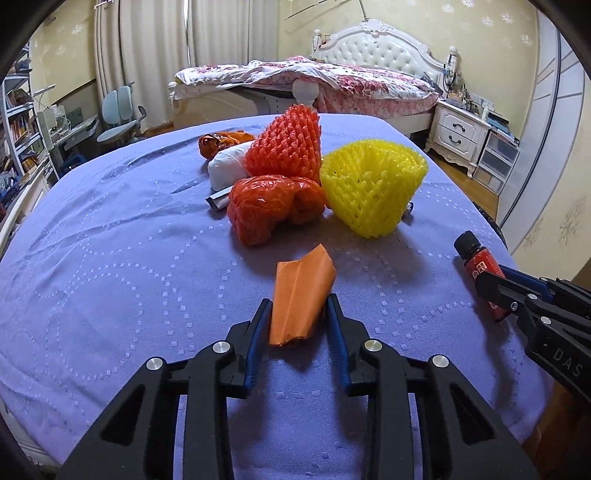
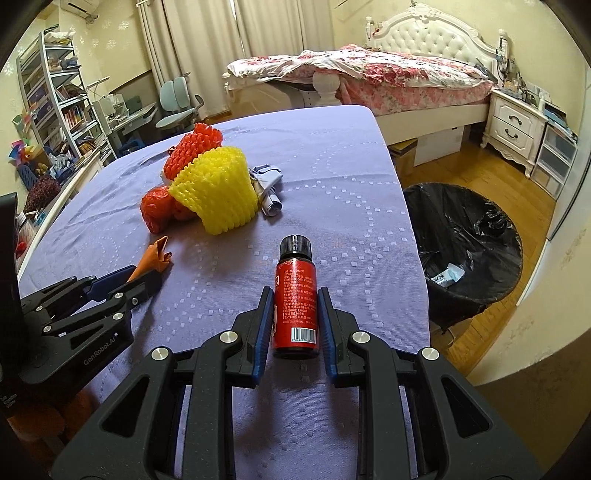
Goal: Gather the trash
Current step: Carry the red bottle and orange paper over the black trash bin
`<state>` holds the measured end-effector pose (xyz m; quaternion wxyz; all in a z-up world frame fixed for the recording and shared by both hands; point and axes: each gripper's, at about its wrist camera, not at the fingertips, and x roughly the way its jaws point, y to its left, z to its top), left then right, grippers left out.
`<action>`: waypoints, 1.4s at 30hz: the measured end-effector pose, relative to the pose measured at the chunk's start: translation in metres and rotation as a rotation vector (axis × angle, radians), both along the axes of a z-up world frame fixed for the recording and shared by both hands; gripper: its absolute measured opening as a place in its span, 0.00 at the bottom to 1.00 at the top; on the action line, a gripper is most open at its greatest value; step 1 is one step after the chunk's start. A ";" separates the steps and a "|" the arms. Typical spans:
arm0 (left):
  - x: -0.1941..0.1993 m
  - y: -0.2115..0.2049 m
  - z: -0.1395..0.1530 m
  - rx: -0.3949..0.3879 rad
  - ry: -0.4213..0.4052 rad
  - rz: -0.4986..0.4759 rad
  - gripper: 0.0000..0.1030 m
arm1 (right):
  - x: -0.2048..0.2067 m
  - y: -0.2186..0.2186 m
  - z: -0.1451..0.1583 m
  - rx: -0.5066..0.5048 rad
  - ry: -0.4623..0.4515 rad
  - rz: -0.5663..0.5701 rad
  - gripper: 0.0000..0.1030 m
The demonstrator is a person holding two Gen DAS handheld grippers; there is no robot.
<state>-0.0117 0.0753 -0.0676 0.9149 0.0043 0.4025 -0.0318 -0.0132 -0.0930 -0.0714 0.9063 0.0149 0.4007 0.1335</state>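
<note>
Gripping both: left gripper jaws pinch orange wrapper, right gripper clamped on red bottle, both near table's front edge. Risk: thin wrapper slipping mid-carry to bin beyond right edge; smooth bottle could rotate.

Home bedroom. Indicated by a bed with tufted white headboard and floral bedding, flanked by a white nightstand. Long curtains are hung along the far wall. A study corner is formed by a bookshelf, desk and pale blue chair. Wood flooring and patterned wallpaper are seen. A bag-lined bin is placed by the cloth-covered table.
</note>
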 end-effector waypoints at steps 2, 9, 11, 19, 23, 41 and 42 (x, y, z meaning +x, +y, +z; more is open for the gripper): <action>-0.002 0.002 0.002 -0.009 -0.009 0.006 0.31 | 0.000 0.000 0.000 0.001 -0.001 -0.001 0.23; -0.010 0.004 0.023 -0.036 -0.071 0.018 0.31 | -0.003 -0.003 0.009 0.013 -0.036 -0.015 0.23; -0.010 0.002 0.032 -0.044 -0.092 0.012 0.31 | -0.003 -0.005 0.013 0.009 -0.054 -0.019 0.23; -0.002 -0.018 0.065 -0.075 -0.186 -0.046 0.31 | 0.000 -0.027 0.035 -0.007 -0.136 -0.073 0.23; 0.013 -0.036 0.071 -0.085 -0.198 -0.079 0.31 | 0.008 -0.049 0.046 -0.001 -0.168 -0.128 0.23; 0.090 -0.145 0.057 -0.061 -0.152 -0.233 0.31 | 0.062 -0.146 0.040 -0.009 -0.183 -0.318 0.23; 0.095 -0.152 0.054 -0.057 -0.145 -0.240 0.31 | 0.065 -0.151 0.038 -0.007 -0.180 -0.326 0.23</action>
